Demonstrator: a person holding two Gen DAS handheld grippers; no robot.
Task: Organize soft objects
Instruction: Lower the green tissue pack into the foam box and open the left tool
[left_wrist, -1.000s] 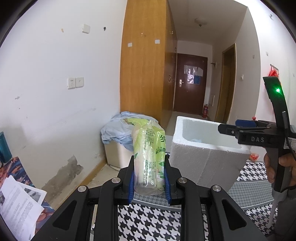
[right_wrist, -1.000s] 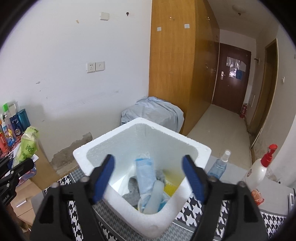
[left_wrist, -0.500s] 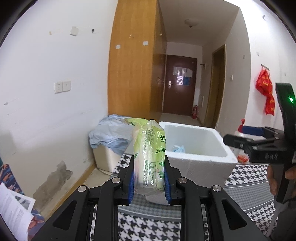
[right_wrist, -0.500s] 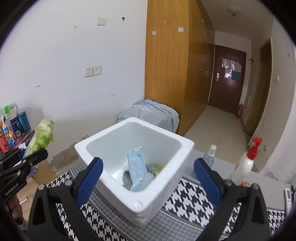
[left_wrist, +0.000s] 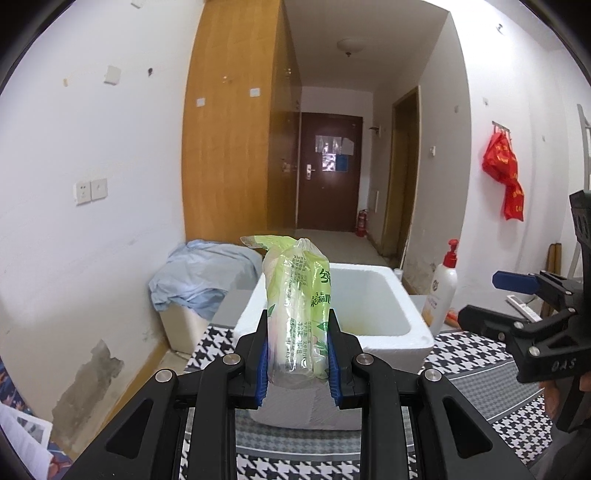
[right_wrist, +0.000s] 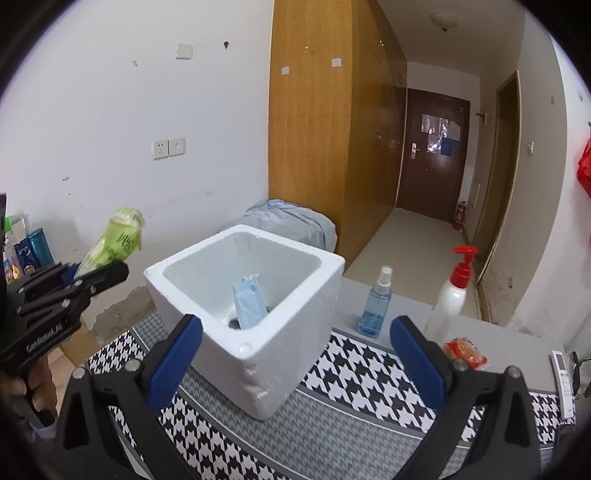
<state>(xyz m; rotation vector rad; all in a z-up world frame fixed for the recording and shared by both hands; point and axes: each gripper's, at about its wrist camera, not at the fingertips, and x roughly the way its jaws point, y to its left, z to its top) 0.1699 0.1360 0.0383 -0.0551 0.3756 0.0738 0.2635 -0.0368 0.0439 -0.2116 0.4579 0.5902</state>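
1. Green-and-clear plastic soft pack (left_wrist: 297, 314) with green Chinese print, not legible, stands upright, clamped in the left hand-held gripper (left_wrist: 297, 363), in front of the white foam box (left_wrist: 384, 332).
2. Right hand-held gripper (right_wrist: 295, 354), marked "DAS", has just been opening; jaws wide, nothing between.
3. Box on houndstooth-covered bench (right_wrist: 354, 387) contains a blue mask pack (right_wrist: 249, 304).

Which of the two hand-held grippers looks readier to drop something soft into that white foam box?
Left. The left hand-held gripper is shut on the green plastic pack, with the foam box right ahead. The right hand-held gripper is open and empty.
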